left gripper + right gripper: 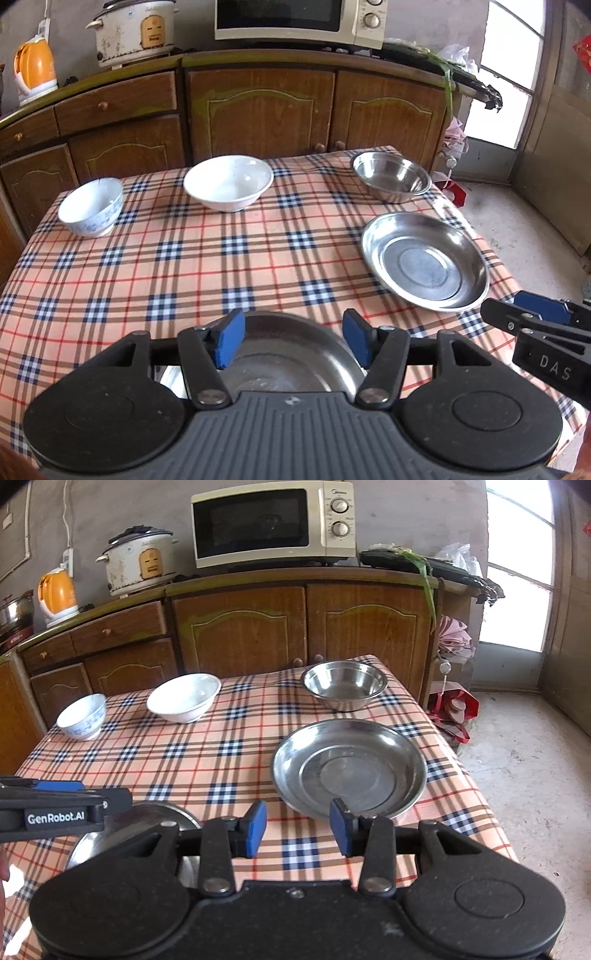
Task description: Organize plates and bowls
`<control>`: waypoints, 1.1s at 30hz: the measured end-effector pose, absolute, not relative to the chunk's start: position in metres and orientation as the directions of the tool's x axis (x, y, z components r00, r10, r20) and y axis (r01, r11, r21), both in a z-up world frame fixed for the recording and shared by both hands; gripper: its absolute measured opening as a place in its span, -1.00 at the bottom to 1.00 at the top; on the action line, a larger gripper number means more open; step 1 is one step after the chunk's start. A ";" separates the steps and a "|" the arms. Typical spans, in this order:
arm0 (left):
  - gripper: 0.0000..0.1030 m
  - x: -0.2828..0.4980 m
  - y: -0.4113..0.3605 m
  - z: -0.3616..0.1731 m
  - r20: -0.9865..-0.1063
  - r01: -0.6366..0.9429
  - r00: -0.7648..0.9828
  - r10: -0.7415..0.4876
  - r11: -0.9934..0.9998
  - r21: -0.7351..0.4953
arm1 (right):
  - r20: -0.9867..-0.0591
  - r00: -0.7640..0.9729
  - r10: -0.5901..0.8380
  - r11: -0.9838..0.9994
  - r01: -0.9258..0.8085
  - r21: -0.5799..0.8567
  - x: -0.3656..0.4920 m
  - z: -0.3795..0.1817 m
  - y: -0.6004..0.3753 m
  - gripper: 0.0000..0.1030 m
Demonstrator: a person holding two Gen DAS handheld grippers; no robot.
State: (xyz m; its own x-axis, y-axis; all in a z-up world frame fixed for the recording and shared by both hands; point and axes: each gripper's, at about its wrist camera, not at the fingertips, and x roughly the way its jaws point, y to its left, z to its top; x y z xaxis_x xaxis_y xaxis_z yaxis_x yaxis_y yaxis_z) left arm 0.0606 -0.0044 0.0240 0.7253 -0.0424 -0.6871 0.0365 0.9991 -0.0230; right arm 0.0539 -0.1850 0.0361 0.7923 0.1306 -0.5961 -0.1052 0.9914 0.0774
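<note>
Left wrist view: the left gripper (293, 339) hangs over the near steel plate (284, 354), jaws parted, nothing between the pads.
Right wrist view: the right gripper (298, 829) is above bare cloth, jaws parted and empty — the wide steel plate (349, 768) lies just beyond it.
Landmark: the wide steel plate, near the table's right edge.
Steel bowl (345, 688): just behind the landmark, at the far right corner.
White bowl (183, 698): well to its left, along the far edge.
Patterned bowl (82, 716): farther left still, by the far left corner.
Progress: judged early — every dish sits apart, nothing nested or stacked.
Open room: the checked tablecloth (207, 768) left of the landmark is free; the right side drops off close by.
</note>
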 end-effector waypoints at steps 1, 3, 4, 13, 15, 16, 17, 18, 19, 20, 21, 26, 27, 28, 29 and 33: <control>0.19 0.061 -0.008 0.025 -0.685 0.040 0.727 -0.044 0.999 -0.022 | -0.595 0.793 0.128 0.992 -0.103 0.077 0.055 0.037 -0.187 -0.07; 0.20 0.064 -0.012 0.026 -0.685 0.046 0.727 -0.049 0.999 -0.022 | -0.594 0.795 0.124 0.992 -0.099 0.074 0.056 0.037 -0.192 -0.07; 0.20 0.065 -0.015 0.027 -0.684 0.050 0.728 -0.051 0.999 -0.022 | -0.593 0.796 0.121 0.993 -0.096 0.075 0.057 0.037 -0.194 -0.07; 0.27 0.073 -0.035 0.030 -0.677 0.069 0.734 -0.057 0.998 -0.010 | -0.577 0.811 0.099 0.995 -0.068 0.076 0.063 0.042 -0.217 0.00; 0.28 0.075 -0.039 0.030 -0.676 0.071 0.734 -0.059 0.997 -0.010 | -0.576 0.812 0.093 0.995 -0.060 0.077 0.065 0.043 -0.223 0.00; 0.28 0.076 -0.041 0.030 -0.677 0.071 0.734 -0.058 0.997 -0.009 | -0.575 0.813 0.091 0.995 -0.056 0.078 0.066 0.043 -0.225 0.00; 0.28 0.077 -0.043 0.030 -0.677 0.073 0.734 -0.058 0.997 -0.006 | -0.574 0.814 0.089 0.995 -0.053 0.079 0.067 0.043 -0.228 0.00; 0.28 0.078 -0.045 0.030 -0.677 0.075 0.734 -0.058 0.997 -0.004 | -0.573 0.815 0.087 0.996 -0.050 0.080 0.069 0.043 -0.230 0.00; 0.28 0.079 -0.047 0.029 -0.677 0.076 0.733 -0.057 0.997 -0.002 | -0.573 0.815 0.085 0.996 -0.047 0.080 0.070 0.043 -0.232 0.00; 0.28 0.080 -0.049 0.029 -0.678 0.076 0.733 -0.057 0.997 -0.001 | -0.572 0.816 0.082 0.996 -0.044 0.080 0.071 0.043 -0.235 0.00; 0.28 0.081 -0.050 0.029 -0.678 0.077 0.732 -0.057 0.997 0.000 | -0.572 0.816 0.081 0.996 -0.043 0.079 0.071 0.043 -0.236 0.00; 0.29 0.085 -0.057 0.026 -0.681 0.078 0.730 -0.054 0.997 0.004 | -0.571 0.818 0.073 0.996 -0.027 0.089 0.076 0.042 -0.247 0.00; 0.29 0.086 -0.059 0.026 -0.681 0.079 0.730 -0.054 0.997 0.006 | -0.571 0.818 0.071 0.996 -0.025 0.089 0.077 0.041 -0.249 0.01; 0.30 0.087 -0.061 0.026 -0.682 0.081 0.730 -0.053 0.997 0.009 | -0.571 0.818 0.070 0.996 -0.022 0.090 0.078 0.041 -0.252 0.01; 0.30 0.087 -0.063 0.025 -0.682 0.082 0.729 -0.053 0.997 0.011 | -0.571 0.818 0.069 0.996 -0.020 0.091 0.079 0.041 -0.253 0.02; 0.35 0.091 -0.069 0.023 -0.683 0.088 0.728 -0.052 0.996 0.018 | -0.570 0.820 0.060 0.996 -0.009 0.092 0.083 0.040 -0.261 0.07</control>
State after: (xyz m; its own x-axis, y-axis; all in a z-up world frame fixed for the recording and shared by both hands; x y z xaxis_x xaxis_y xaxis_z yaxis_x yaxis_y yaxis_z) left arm 0.0910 -0.0693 0.0225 0.7283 -0.0521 -0.6833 0.0883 0.9959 0.0182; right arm 0.0830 -0.2615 0.0398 0.8196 0.0599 -0.5698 -0.0090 0.9957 0.0918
